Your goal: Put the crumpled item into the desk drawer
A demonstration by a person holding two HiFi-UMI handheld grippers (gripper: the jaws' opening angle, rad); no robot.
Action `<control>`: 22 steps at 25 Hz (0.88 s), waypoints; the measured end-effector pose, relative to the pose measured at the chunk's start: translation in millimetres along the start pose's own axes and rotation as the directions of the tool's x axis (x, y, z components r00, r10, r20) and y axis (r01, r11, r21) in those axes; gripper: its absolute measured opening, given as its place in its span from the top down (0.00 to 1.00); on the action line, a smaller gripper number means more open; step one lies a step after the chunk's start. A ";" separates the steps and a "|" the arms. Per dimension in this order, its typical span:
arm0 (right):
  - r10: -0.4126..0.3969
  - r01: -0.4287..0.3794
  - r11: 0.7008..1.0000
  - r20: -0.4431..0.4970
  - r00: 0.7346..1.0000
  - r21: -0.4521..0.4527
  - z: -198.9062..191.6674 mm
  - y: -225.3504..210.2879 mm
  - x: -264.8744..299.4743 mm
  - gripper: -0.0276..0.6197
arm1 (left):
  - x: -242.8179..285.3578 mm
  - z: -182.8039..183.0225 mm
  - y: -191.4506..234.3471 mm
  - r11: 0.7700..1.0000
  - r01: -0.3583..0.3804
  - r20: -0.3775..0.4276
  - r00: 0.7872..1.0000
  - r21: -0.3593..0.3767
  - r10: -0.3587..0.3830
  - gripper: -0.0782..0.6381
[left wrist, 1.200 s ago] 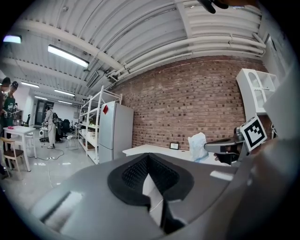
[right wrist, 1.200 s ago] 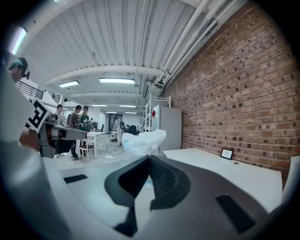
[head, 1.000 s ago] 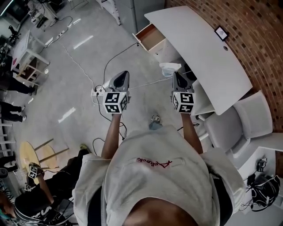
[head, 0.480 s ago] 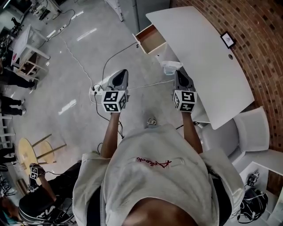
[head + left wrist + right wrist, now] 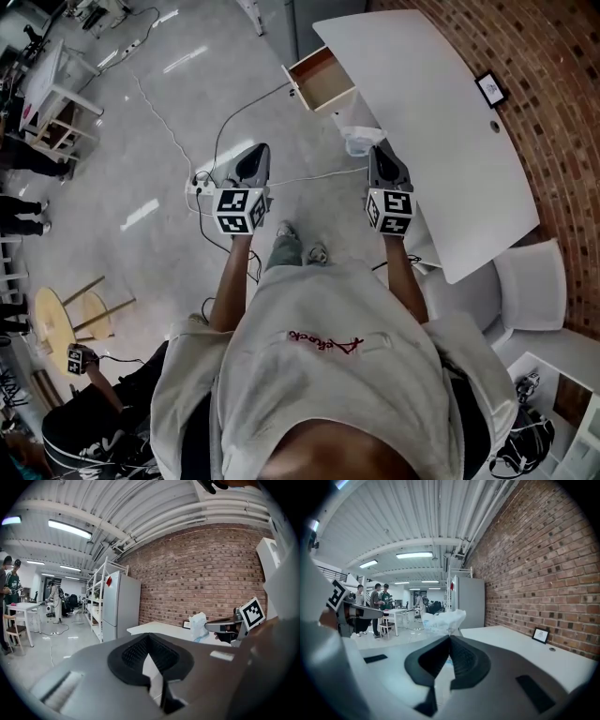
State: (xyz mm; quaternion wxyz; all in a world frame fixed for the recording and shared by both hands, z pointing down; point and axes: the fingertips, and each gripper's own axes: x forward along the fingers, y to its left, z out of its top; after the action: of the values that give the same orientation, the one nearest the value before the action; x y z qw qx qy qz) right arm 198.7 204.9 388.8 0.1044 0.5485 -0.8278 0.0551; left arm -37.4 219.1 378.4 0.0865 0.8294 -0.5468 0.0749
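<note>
Right gripper [image 5: 378, 152]: jaws pressed together on one edge of the crumpled item [image 5: 357, 141], a white, wrinkled wad sticking out past the tips. Held in the air just off the long edge of the white surface [image 5: 441, 141], near the open drawer [image 5: 322, 80] but short of it. Not yet in the drawer.

Left gripper [image 5: 255, 155]: jaws closed tip to tip, nothing between them. Carried beside the right one at about the same height, well apart from it, over the grey floor [image 5: 141, 141].

Drawer pulled out at the far end of the surface, brown wood inside. On the surface close to the brick wall [image 5: 553, 112], a small framed picture [image 5: 492, 89]. Past the near end of the surface, a white chair [image 5: 530, 286]. On the floor just beside the left gripper in the head view, a white power strip [image 5: 200, 187] with cables trailing away from it.

Along the right gripper's own view: crumpled item standing up just beyond the tips, a tall grey cabinet [image 5: 471, 602] behind it against the brick wall, several people [image 5: 379, 604] standing farther back under ceiling lights.
</note>
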 end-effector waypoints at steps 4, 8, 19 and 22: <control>-0.005 0.005 1.000 0.002 1.000 -0.010 6.1 -2.2 16.5 0.94 | 18.2 3.3 9.9 1.000 0.013 0.004 1.000 -0.003 -0.013 0.88; -0.020 0.020 1.000 0.006 1.000 -0.017 12.0 -8.2 39.3 0.94 | 43.1 10.5 22.8 0.999 0.033 0.021 0.999 0.001 -0.033 0.88; -0.063 0.064 0.997 0.006 0.998 -0.036 40.0 -10.0 150.8 0.94 | 135.6 29.8 104.6 0.997 0.081 0.038 0.996 -0.011 -0.081 0.88; -0.073 0.073 0.996 0.005 0.997 -0.046 54.7 -7.2 182.9 0.94 | 157.6 41.5 134.8 0.996 0.085 0.045 0.995 -0.017 -0.084 0.88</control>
State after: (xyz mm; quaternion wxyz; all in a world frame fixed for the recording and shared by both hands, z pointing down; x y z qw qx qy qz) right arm 130.3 26.9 378.1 0.1178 0.5757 -0.8085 0.0313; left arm -98.6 16.6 380.7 0.0856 0.8524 -0.5136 0.0477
